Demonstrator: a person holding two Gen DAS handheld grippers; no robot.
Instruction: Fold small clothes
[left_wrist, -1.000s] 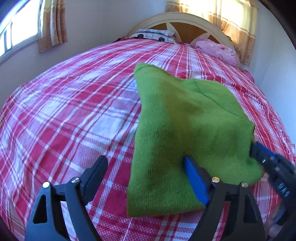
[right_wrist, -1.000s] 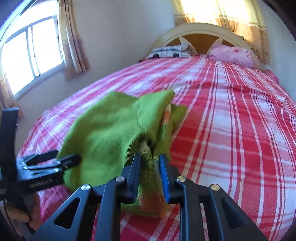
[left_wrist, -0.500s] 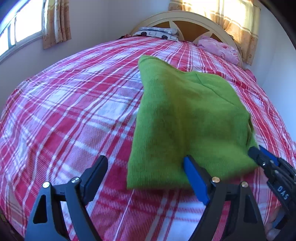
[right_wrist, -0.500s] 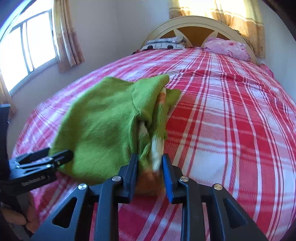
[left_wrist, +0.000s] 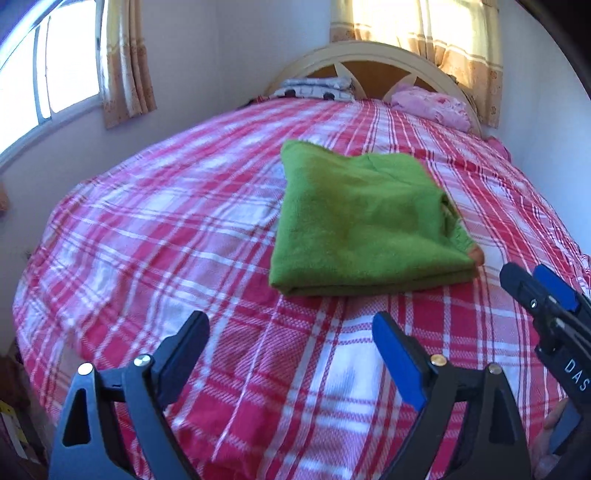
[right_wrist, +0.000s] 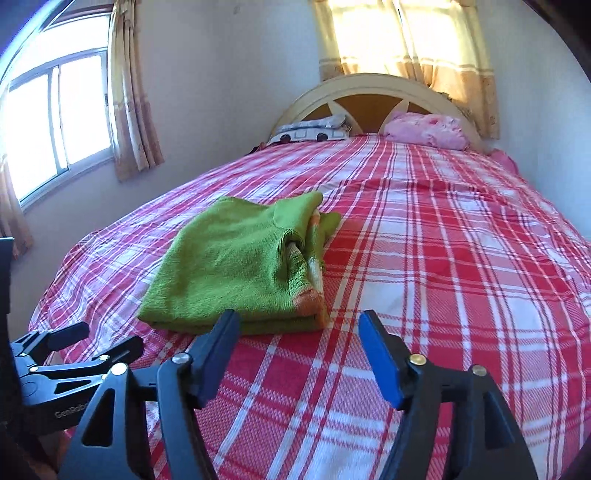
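Both grippers are pulling back from the green garment (left_wrist: 362, 221), now lying folded on the plaid bed (left_wrist: 184, 229) | left gripper (left_wrist: 291, 354) and right gripper (right_wrist: 299, 354) are opening, nothing between them | fold looking finished | right view alone is showing orange-trimmed layers gaping; pink pillow (right_wrist: 424, 131) lying beyond.

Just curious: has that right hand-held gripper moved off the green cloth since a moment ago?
Yes. The right hand-held gripper has drawn back from the green garment, away from the headboard; its jaws are opening, empty.

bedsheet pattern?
Red, pink and white plaid bedsheet; clearest in the right wrist view.
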